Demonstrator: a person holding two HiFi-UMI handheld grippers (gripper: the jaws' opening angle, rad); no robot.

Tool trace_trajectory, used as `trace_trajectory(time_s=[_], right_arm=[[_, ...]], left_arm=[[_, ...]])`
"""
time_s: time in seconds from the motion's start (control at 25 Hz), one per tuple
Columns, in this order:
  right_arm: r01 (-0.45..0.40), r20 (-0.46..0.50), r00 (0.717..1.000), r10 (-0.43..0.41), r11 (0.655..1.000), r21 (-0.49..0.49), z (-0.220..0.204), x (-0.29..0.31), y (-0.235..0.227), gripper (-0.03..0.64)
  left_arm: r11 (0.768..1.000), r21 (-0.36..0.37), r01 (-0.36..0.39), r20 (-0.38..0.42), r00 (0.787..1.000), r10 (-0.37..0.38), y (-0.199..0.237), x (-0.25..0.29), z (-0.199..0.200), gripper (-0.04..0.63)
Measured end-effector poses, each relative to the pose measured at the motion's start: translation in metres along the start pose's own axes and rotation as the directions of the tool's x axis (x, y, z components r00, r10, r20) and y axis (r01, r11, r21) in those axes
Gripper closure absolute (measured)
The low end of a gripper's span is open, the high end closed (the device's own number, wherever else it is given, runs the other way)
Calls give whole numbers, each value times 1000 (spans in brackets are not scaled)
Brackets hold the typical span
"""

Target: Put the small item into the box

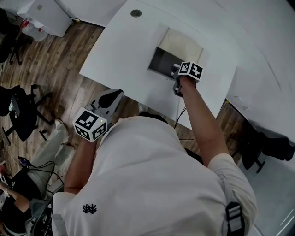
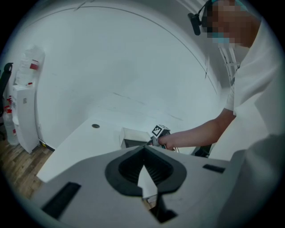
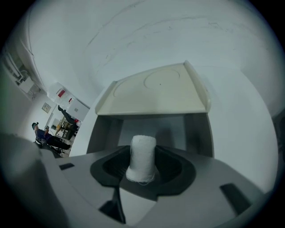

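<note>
An open grey box (image 1: 160, 61) stands on the white table (image 1: 120, 50), its cream lid (image 1: 180, 44) flipped back behind it. My right gripper (image 1: 175, 70) is at the box's front edge, shut on a small white cylindrical roll (image 3: 142, 156). In the right gripper view the roll stands upright between the jaws (image 3: 141, 171), just before the box's opening (image 3: 151, 129), with the lid (image 3: 156, 91) beyond. My left gripper (image 1: 113, 96) hangs off the table's near edge, close to the person's body. Its jaws (image 2: 143, 153) meet with nothing between them; the box (image 2: 132, 135) lies far ahead.
A round grommet (image 1: 136, 13) sits in the table's far part. A cable (image 1: 182, 115) drops from the table's near edge. Black office chairs (image 1: 20, 110) stand on the wooden floor at left, and a white cabinet (image 1: 46, 14) at top left.
</note>
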State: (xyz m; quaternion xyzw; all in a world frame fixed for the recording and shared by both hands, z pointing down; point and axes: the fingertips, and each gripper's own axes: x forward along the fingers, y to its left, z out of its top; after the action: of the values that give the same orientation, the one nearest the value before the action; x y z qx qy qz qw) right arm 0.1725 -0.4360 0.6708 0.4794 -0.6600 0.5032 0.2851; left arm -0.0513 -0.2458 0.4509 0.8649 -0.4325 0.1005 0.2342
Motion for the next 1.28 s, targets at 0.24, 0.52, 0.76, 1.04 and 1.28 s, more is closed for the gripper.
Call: trace_trajectory(time_s=[0.24,0.52,0.76,1.04,1.28], right_arm=[[17,-40,999,-15,999,35,-2,5,-5,431],[24,-49,999,-22,999,39,-2,6,-9,425],[31,-23,999,-30,999,9,0,0,-3,422],[35,27,999,-35,999,-15,-2,-16,2,423],[36,90,995,-31,998,-50,-10,-41,9,427]], left_arm=[[1000,-8,-1,10,1000,1,1,-1,-3,589],[1000,-15,-2,6,1000,3,-2,-6,-10,588],[1000,-11,7,3,1000,-7,-2,-14,-10,588],[1000,-2,28,1,1000,-28,-8,-23,-16,588],[998,13,60,-1,998,-60,-19,-36,-23,588]])
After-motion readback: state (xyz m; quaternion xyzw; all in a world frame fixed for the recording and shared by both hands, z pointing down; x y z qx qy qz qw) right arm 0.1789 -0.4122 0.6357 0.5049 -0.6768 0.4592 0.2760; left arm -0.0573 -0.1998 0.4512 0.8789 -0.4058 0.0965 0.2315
